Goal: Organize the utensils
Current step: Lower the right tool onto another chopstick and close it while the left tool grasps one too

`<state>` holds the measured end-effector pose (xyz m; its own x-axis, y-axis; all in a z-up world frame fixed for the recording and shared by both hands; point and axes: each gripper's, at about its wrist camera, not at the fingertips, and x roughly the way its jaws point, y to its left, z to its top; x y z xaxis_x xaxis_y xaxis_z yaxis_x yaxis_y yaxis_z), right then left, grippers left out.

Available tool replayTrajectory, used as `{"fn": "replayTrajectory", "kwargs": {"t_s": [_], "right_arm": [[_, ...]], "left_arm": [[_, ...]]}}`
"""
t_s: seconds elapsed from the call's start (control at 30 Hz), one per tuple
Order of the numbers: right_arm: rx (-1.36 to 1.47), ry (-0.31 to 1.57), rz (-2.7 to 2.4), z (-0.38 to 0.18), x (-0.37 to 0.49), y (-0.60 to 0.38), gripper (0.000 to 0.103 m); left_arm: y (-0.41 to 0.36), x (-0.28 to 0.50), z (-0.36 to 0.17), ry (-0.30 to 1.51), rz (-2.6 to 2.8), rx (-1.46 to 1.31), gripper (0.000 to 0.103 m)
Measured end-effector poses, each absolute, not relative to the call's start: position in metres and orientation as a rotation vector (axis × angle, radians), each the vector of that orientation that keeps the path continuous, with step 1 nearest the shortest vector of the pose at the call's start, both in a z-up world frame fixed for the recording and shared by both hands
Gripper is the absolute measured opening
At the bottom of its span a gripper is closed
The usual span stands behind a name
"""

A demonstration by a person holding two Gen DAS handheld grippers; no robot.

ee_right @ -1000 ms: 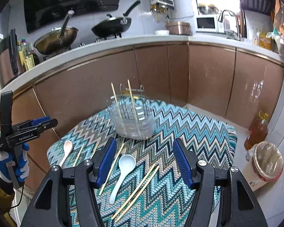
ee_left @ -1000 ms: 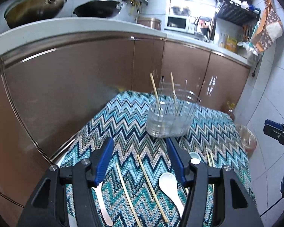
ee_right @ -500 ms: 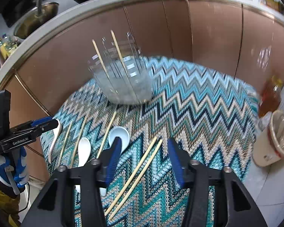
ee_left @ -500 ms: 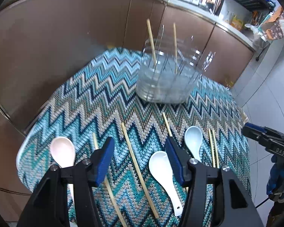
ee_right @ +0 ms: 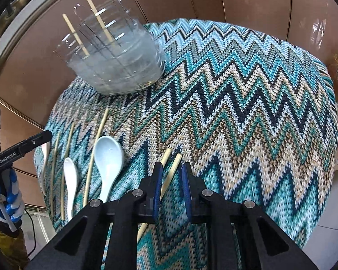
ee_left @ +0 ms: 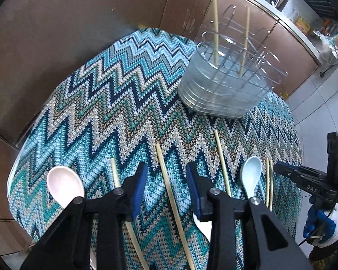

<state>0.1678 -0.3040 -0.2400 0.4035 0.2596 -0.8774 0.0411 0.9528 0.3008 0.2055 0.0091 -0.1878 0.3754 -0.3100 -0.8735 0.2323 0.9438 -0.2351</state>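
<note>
Your left gripper [ee_left: 165, 185] points down at the zigzag cloth [ee_left: 115, 103], its blue pads apart and closing, with one bamboo chopstick [ee_left: 169, 186] lying on the cloth between them; the pads do not touch it. Your right gripper [ee_right: 170, 185] is closing too, its pads nearly together astride a pair of chopsticks [ee_right: 171, 168]; one stick runs up between the pads, the other slips under the left pad, and you cannot tell whether either is pinched.

The writing you can read is on the tools: "GenRobot.AI" on the left gripper's body in the right wrist view, held in a blue and white glove [ee_right: 7, 193], and the letters "DAS" on the right gripper in the left wrist view.

Between the two tools lie a white spoon [ee_right: 70, 180], a pale blue spoon [ee_right: 108, 159] and more loose chopsticks. A pink spoon [ee_left: 64, 185] lies left of the left gripper, close to the cloth's near-left edge. The clear utensil holder [ee_left: 223, 85] stands at the far edge, near the brown cabinets [ee_left: 78, 22], with two chopsticks upright in it. The cloth's right half lies bare up to its edge.
</note>
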Motion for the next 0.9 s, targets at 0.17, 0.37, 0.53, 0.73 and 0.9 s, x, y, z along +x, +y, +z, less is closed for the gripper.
{"fn": "replayTrajectory", "kwargs": {"t_s": [0.17, 0.37, 0.53, 0.73, 0.9], "right_arm": [[0.251, 1.205, 0.133, -0.250, 0.178, -0.301, 0.016], [0.207, 1.234, 0.143, -0.250, 0.184, -0.295, 0.016], [0.186, 1.261, 0.155, -0.254, 0.195, -0.287, 0.016], [0.157, 1.284, 0.163, -0.255, 0.207, -0.281, 0.016], [0.132, 1.285, 0.157, -0.255, 0.210, -0.270, 0.016]], "left_arm": [[0.005, 0.215, -0.196, 1.178, -0.355, -0.077, 0.027], [-0.001, 0.230, -0.210, 1.232, -0.340, -0.040, 0.026], [-0.003, 0.245, -0.224, 1.281, -0.323, -0.009, 0.023], [-0.011, 0.263, -0.234, 1.305, -0.310, 0.019, 0.018], [-0.021, 0.273, -0.237, 1.303, -0.291, 0.064, 0.011]]}}
